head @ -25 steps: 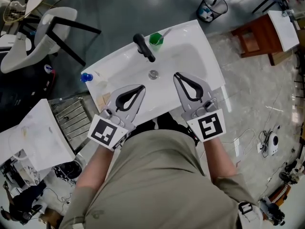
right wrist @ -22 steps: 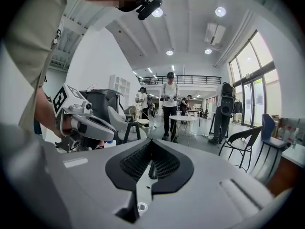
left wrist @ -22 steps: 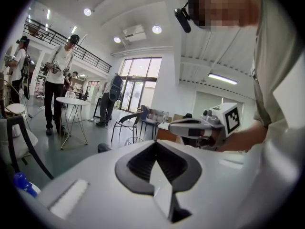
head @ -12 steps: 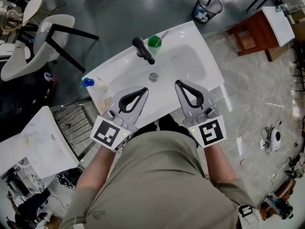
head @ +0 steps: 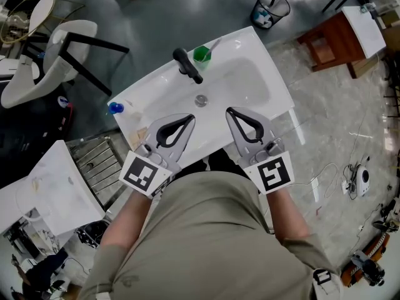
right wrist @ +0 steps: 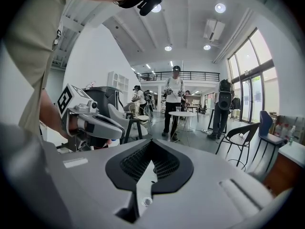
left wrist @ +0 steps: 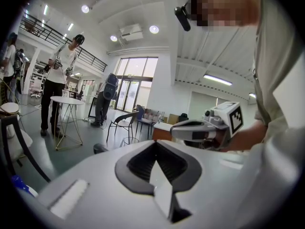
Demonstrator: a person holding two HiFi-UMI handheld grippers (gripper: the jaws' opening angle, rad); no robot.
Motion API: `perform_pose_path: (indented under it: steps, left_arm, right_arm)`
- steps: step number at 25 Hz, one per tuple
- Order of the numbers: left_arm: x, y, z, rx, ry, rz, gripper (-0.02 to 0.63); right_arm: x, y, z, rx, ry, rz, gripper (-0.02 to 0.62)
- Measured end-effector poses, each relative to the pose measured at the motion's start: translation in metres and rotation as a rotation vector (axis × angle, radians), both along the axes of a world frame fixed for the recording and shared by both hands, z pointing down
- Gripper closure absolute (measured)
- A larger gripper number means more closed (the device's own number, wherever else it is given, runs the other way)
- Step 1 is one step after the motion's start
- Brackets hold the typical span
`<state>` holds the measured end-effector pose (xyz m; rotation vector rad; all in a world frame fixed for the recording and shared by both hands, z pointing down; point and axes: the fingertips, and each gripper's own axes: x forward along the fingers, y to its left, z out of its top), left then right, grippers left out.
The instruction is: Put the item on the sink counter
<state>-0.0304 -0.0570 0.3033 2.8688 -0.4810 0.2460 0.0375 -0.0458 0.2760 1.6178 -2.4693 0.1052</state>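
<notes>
The white sink (head: 262, 61) lies below me, with a black faucet (head: 187, 65) at its back rim and a drain (head: 200, 100) in the basin. A green cup (head: 201, 55) with a toothbrush in it stands beside the faucet. On the counter's left end rests a small blue item (head: 115, 107). My left gripper (head: 189, 117) and right gripper (head: 229, 112) hover side by side over the sink's near rim, both shut with nothing in them. Each shows in the other's view: the right gripper (left wrist: 200, 130) and the left gripper (right wrist: 95, 123).
A wire waste bin (head: 274, 9) and a wooden table (head: 331, 45) stand beyond the sink on the right. A white chair (head: 53, 45) is at the left, a metal rack (head: 94, 158) below the counter's left end. People stand in the hall (right wrist: 174, 104).
The right gripper's tip has drifted slightly to the left. Both grippers stay shut over the sink's near rim.
</notes>
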Motion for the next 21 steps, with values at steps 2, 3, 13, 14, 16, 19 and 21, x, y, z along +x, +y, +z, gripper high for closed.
perform_pose_path:
  steps: [2,3,13,14,16,19,21]
  left_arm:
    - [-0.001,0.0,0.003,0.008,-0.009,0.001,0.6]
    - [-0.002,0.001,0.004,0.011,-0.014,0.001,0.6]
    - [0.003,0.003,0.004,0.013,-0.021,-0.007,0.6]
    - [0.004,0.003,0.004,0.013,-0.022,-0.009,0.6]
    - [0.005,0.003,0.004,0.013,-0.024,-0.011,0.6]
    - [0.008,0.004,0.004,0.013,-0.025,-0.008,0.6]
    - [0.009,0.004,0.003,0.014,-0.023,-0.007,0.6]
  right_arm:
    - [0.001,0.0,-0.001,0.003,-0.003,0.001,0.583]
    - [0.001,0.0,-0.001,0.006,-0.005,0.0,0.582]
    - [0.003,0.001,0.001,-0.006,-0.015,-0.021,0.583]
    - [0.004,0.001,0.001,-0.005,-0.019,-0.021,0.583]
    - [0.006,0.001,0.001,-0.003,-0.023,-0.021,0.583]
    - [0.007,0.002,0.002,-0.005,-0.018,-0.026,0.583]
    - [0.007,0.002,0.002,-0.008,-0.016,-0.032,0.583]
